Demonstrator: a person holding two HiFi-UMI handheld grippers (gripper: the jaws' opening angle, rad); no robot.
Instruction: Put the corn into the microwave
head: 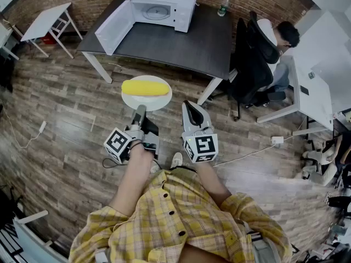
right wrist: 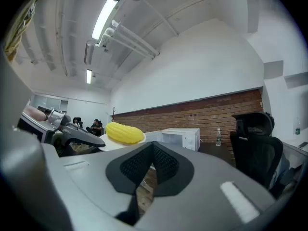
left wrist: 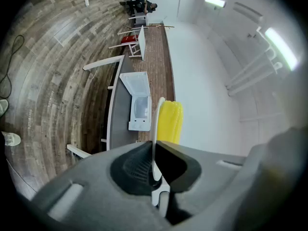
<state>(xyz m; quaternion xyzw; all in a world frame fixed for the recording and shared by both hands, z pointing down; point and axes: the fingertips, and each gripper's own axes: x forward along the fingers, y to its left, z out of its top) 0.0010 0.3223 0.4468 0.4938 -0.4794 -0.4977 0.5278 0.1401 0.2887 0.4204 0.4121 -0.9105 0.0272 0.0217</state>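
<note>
A yellow corn cob [head: 145,87] lies on a small white plate [head: 157,102] held in the air over the wood floor. My left gripper [head: 141,110] is shut on the plate's near rim. In the left gripper view the plate [left wrist: 156,121] shows edge-on between the jaws, with the corn [left wrist: 170,122] behind it. The white microwave [head: 164,6] stands on the dark table [head: 181,45] ahead, its door [head: 114,26] swung open to the left. My right gripper [head: 190,107] is shut and holds nothing, to the right of the plate. The right gripper view shows the corn [right wrist: 124,133] and microwave [right wrist: 181,137].
A person sits in a black office chair [head: 253,64] at the table's right end. A water bottle [head: 223,6] stands at the table's far right corner. A white side table [head: 49,21] stands at the far left. Cables [head: 258,149] run across the floor.
</note>
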